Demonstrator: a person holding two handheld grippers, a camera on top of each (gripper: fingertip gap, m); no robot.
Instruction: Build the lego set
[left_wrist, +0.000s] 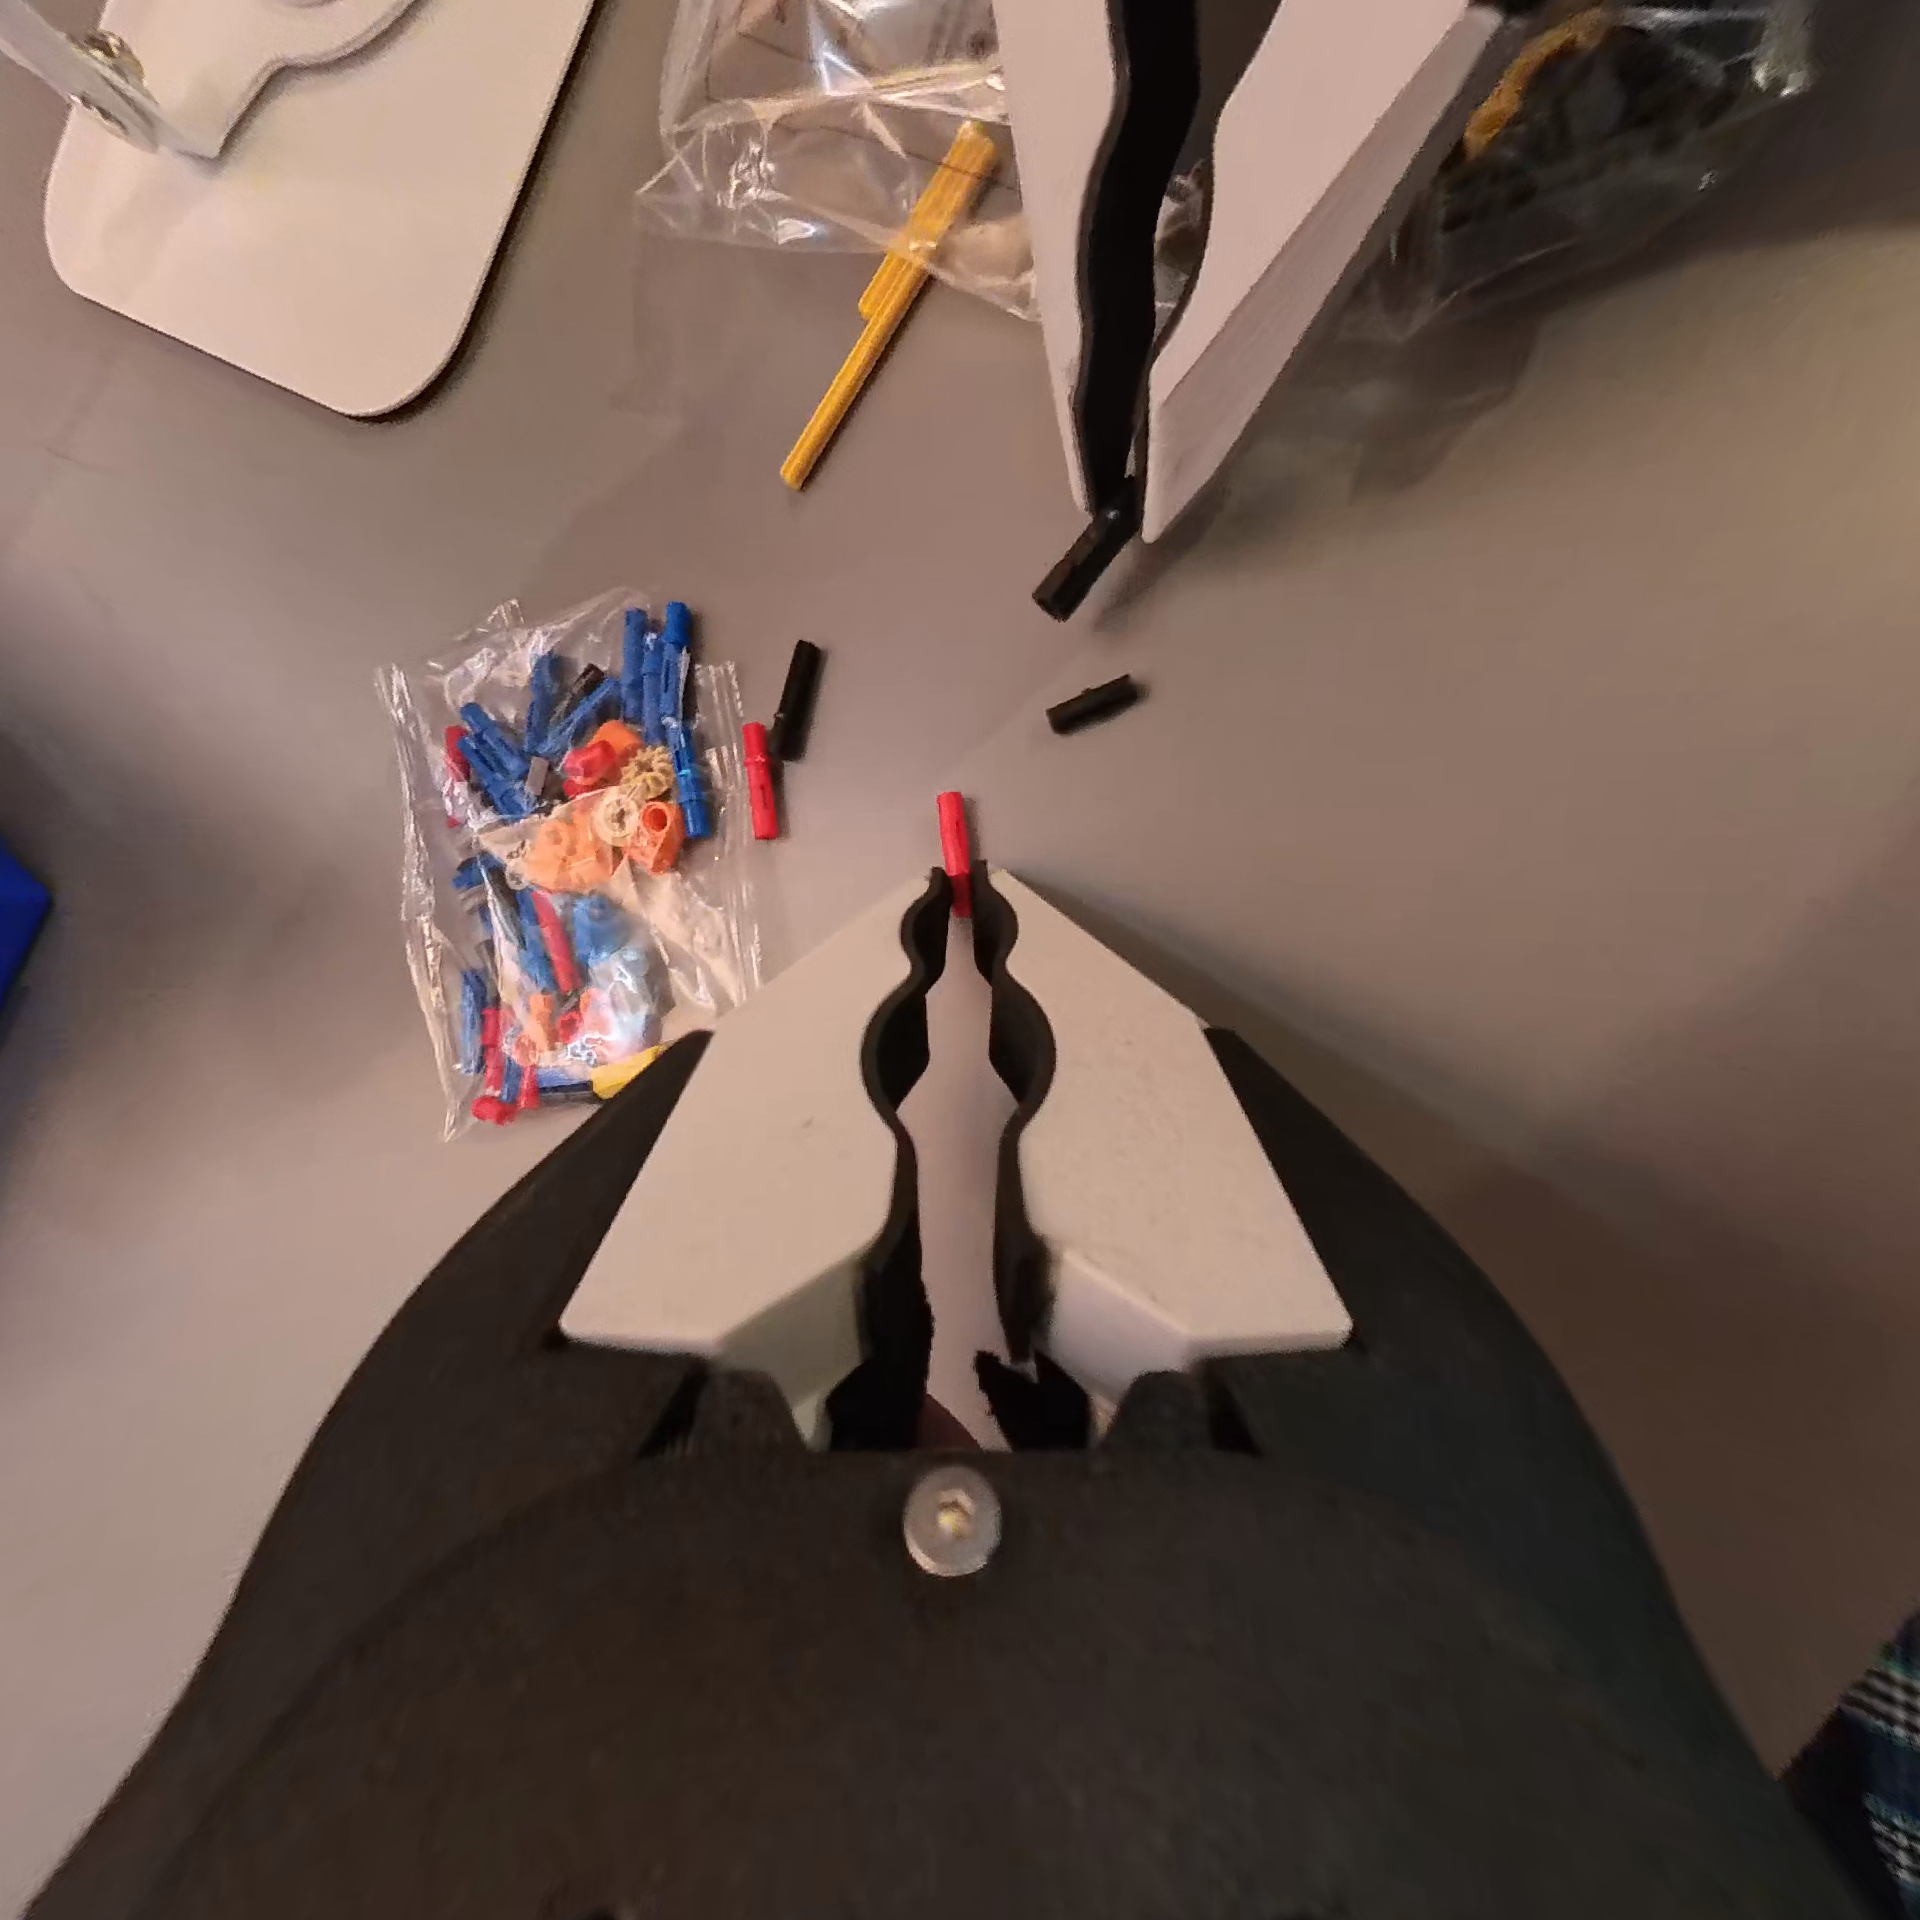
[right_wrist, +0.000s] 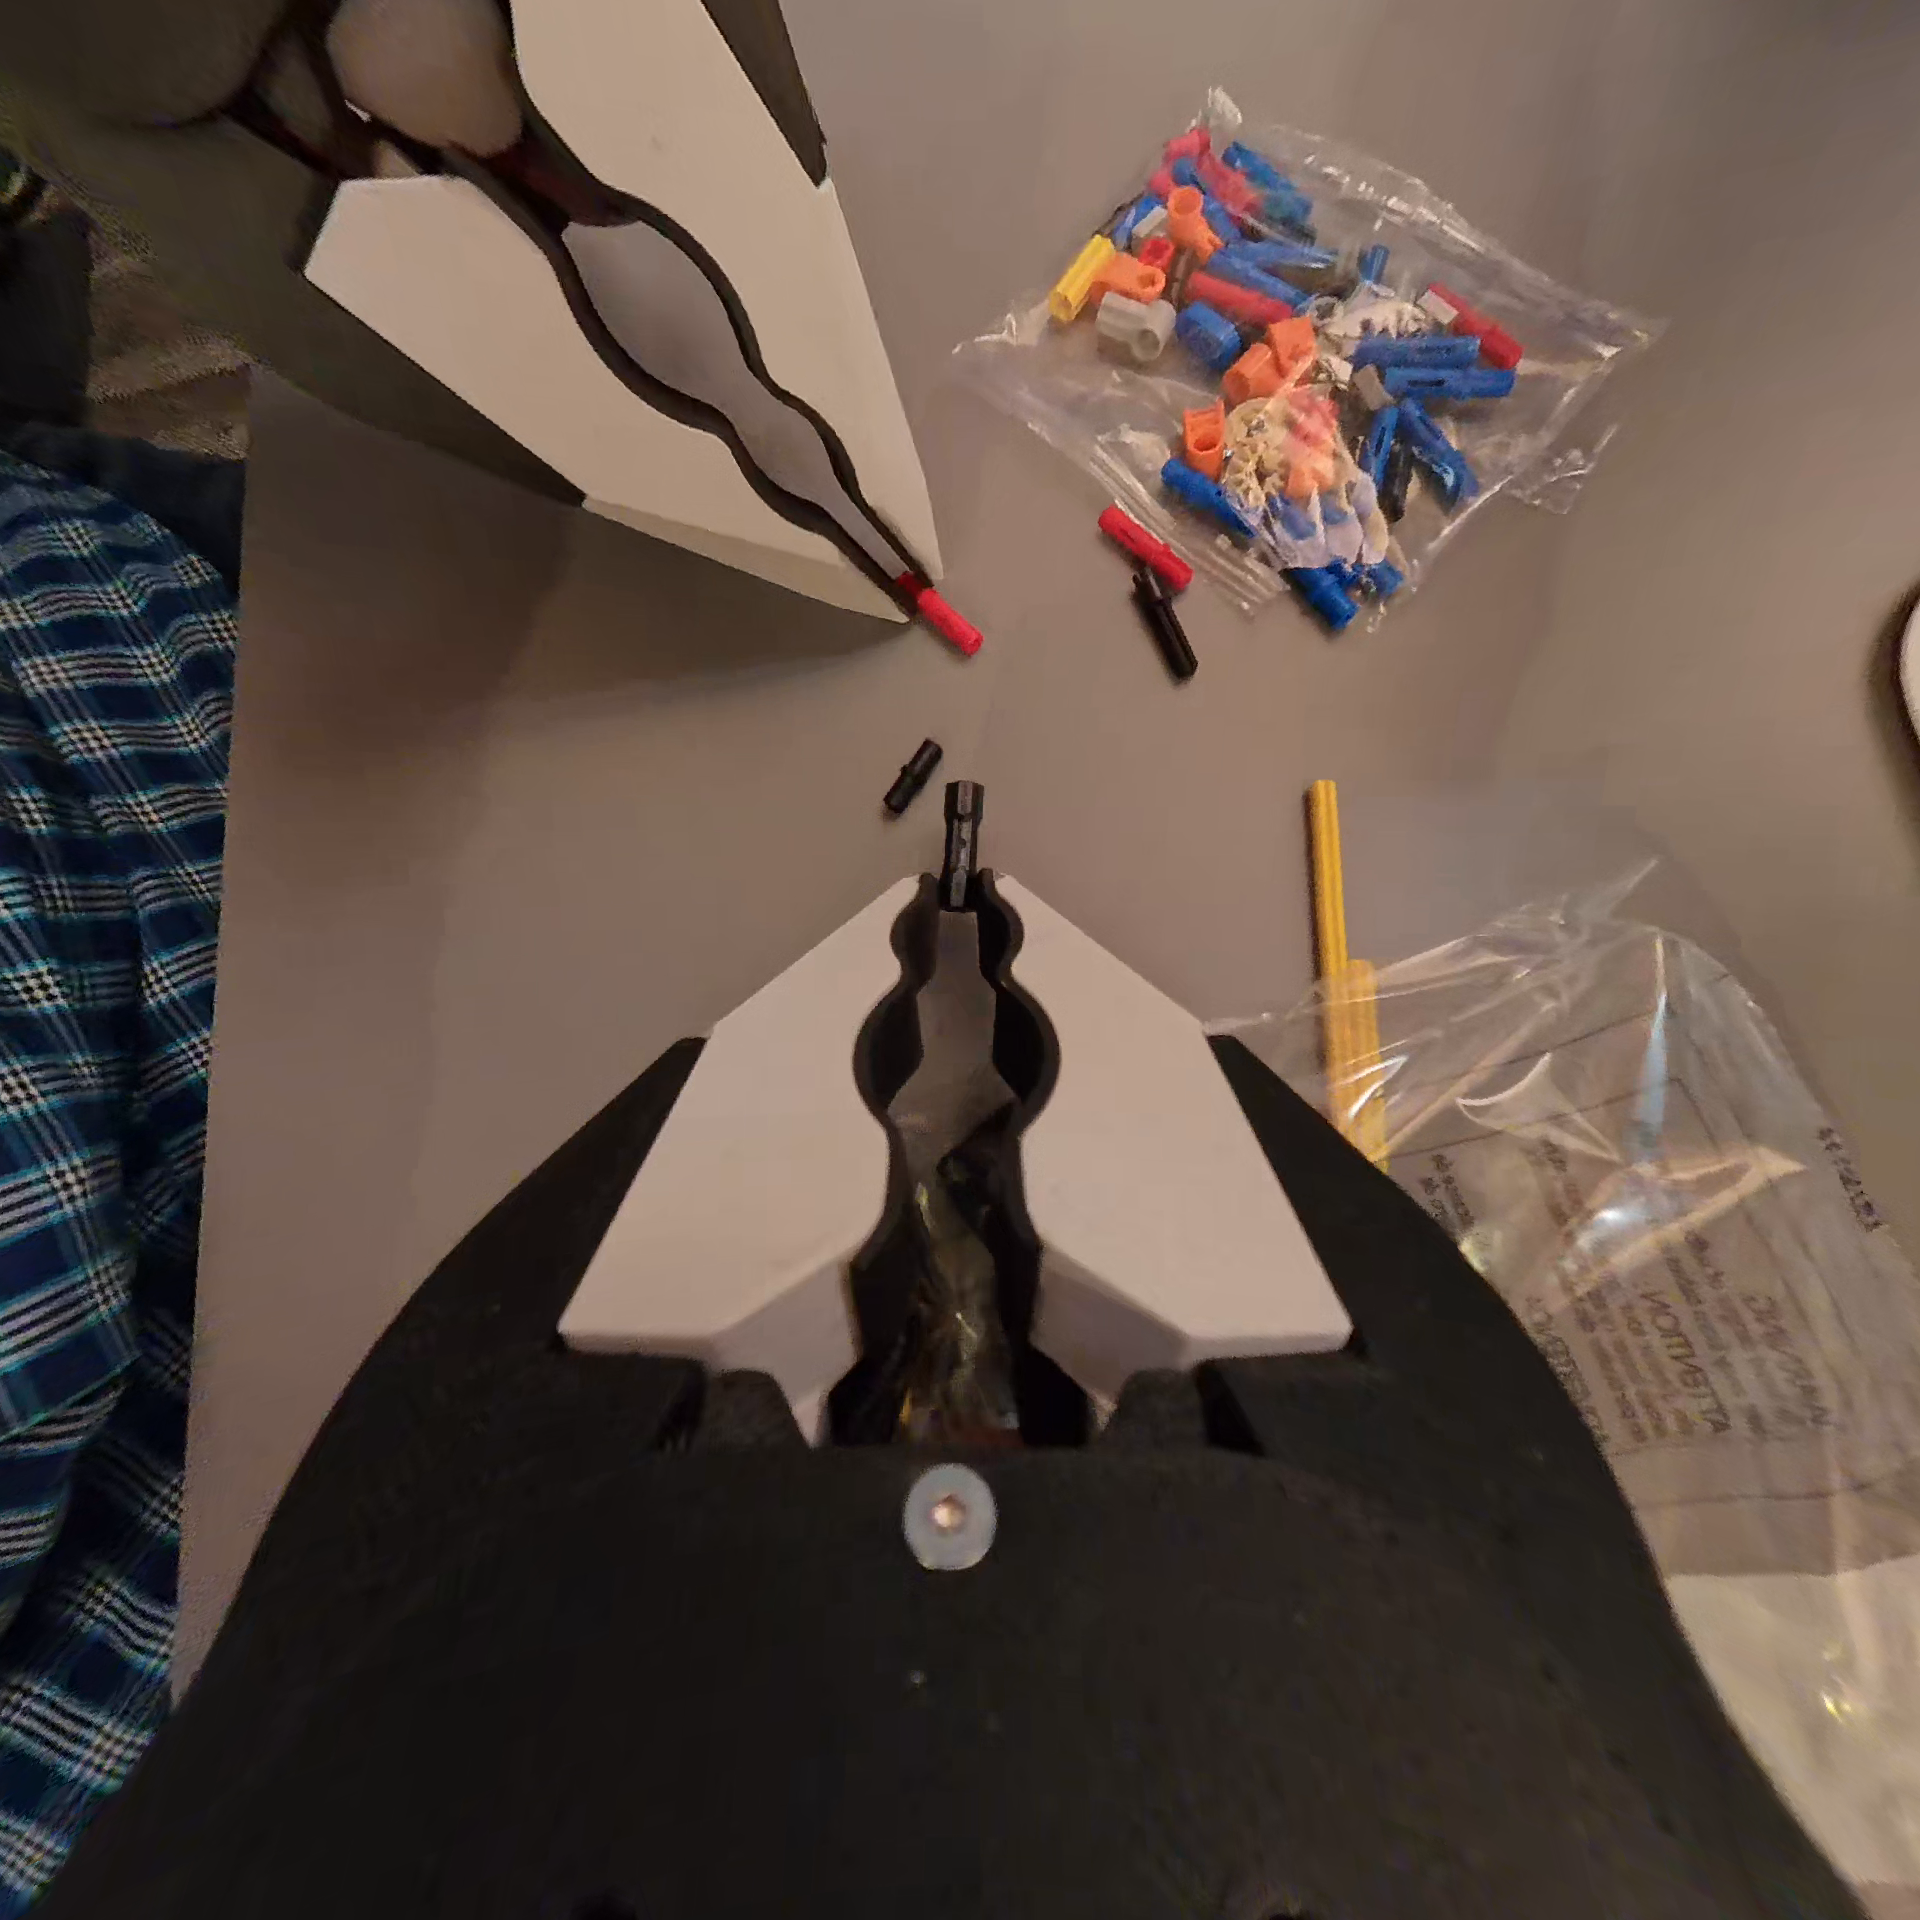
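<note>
Step in hand: we judge we are bringing two small connector pins together above the grey tabletop (left_wrist: 1455, 935), an early joining step.
Left tongs (left_wrist: 954, 899): clenched on a short red plastic pin (left_wrist: 953, 847), nipped by its tail at the very tips, most of it sticking out.
Right tongs (right_wrist: 961, 891): clenched likewise on a short black plastic pin (right_wrist: 960, 836), pointing forward.
Next move: we think it calls for lining the two pins up end to end, tips steady, since each grip is shallow.
Spare parts: a clear bag of blue, red and orange pieces (left_wrist: 566, 852) lies on the table, a loose black pin (left_wrist: 1089, 703) and a long yellow axle (left_wrist: 883, 312) nearby.
</note>
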